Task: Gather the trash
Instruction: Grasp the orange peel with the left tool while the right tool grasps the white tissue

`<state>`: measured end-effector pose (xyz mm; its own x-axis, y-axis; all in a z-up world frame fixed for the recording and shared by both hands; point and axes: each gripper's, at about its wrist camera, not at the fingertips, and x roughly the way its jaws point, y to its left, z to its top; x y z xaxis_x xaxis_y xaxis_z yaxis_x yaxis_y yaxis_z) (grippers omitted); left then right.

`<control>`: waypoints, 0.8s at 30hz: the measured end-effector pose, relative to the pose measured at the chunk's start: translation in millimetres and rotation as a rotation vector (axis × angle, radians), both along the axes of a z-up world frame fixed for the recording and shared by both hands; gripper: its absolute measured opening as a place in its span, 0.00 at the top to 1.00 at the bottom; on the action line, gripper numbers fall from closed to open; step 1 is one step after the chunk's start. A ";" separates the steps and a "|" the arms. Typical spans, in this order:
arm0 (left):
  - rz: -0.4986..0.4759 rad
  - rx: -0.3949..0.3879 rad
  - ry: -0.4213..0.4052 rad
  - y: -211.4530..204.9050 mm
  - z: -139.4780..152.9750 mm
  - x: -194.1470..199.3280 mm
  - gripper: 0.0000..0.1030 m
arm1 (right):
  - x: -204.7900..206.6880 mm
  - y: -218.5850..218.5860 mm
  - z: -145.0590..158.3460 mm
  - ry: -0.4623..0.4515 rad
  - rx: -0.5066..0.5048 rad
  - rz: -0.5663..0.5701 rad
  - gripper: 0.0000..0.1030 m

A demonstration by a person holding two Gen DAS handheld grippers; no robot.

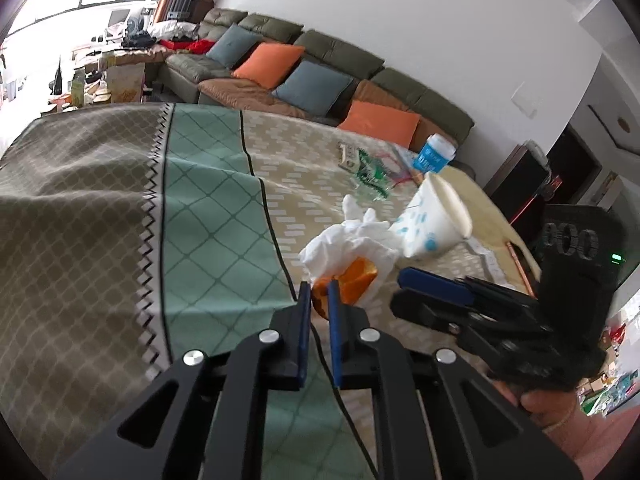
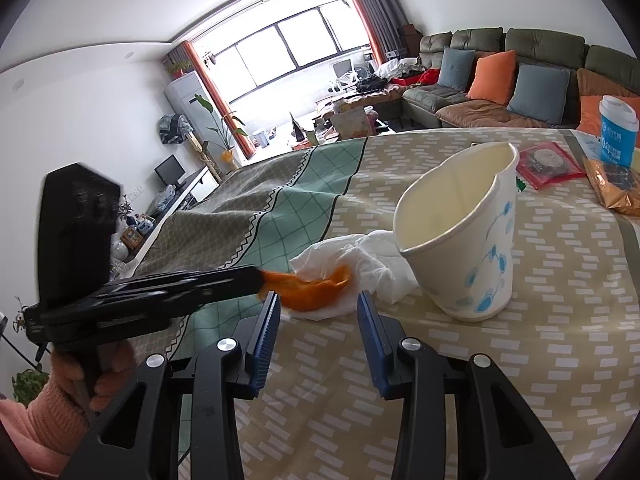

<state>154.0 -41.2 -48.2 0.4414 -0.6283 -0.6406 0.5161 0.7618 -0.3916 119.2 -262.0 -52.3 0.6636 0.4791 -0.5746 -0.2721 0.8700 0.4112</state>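
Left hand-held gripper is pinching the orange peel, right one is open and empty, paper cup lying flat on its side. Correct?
Not the cup: the right wrist view shows the paper cup standing on its base, squashed and leaning. The left hand-held gripper does pinch the orange peel; the right hand-held gripper is open and empty.

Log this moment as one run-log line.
left gripper: shut on orange peel | right gripper: open, empty | white tissue: under peel | paper cup: crushed, upright

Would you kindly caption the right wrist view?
Left gripper pinches orange peel on a tissue beside a paper cup.
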 end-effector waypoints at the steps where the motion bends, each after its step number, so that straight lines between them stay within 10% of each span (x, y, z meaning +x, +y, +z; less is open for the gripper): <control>1: 0.010 -0.018 -0.002 7.4 2.7 -5.3 0.91 | 0.9 0.8 0.0 0.005 -0.009 -0.006 0.60; 13: 0.119 -0.075 -0.021 73.0 10.3 -36.7 0.91 | 27.0 12.5 -11.1 0.135 -0.107 -0.098 0.61; 16: 0.145 -0.086 -0.012 85.9 6.0 -41.0 0.91 | 29.4 15.0 -12.3 0.140 -0.103 -0.089 0.96; 24: 0.205 -0.092 -0.024 119.9 3.7 -60.3 0.91 | -6.6 48.9 6.2 0.024 -0.051 0.116 0.99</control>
